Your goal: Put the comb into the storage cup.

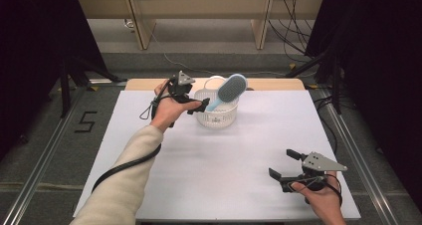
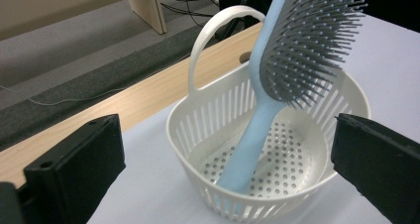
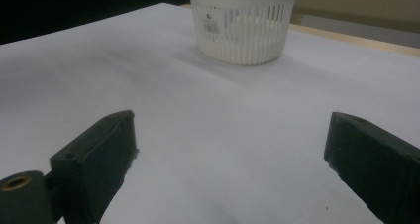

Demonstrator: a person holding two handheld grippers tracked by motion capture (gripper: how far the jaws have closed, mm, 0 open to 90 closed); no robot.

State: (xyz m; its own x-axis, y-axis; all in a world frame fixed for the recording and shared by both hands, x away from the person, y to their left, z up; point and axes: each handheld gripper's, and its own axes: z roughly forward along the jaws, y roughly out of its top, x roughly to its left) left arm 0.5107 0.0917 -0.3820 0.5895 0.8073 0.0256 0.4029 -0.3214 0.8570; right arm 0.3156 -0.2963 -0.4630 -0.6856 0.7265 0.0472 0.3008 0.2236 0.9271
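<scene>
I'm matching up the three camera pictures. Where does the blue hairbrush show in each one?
High view: the blue hairbrush leans out of the white basket at the far middle of the table.
Left gripper view: upper centre, handle down in the basket, bristles upper right.
Right gripper view: a blue streak behind the basket's slats, top centre.
Shared landmark: the white basket.

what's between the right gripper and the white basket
Nothing: in the right gripper view, bare white table runs from the open right gripper to the basket.

One hairbrush [image 1: 228, 91], one basket [image 1: 217, 114], two grippers [image 1: 198, 105]
</scene>
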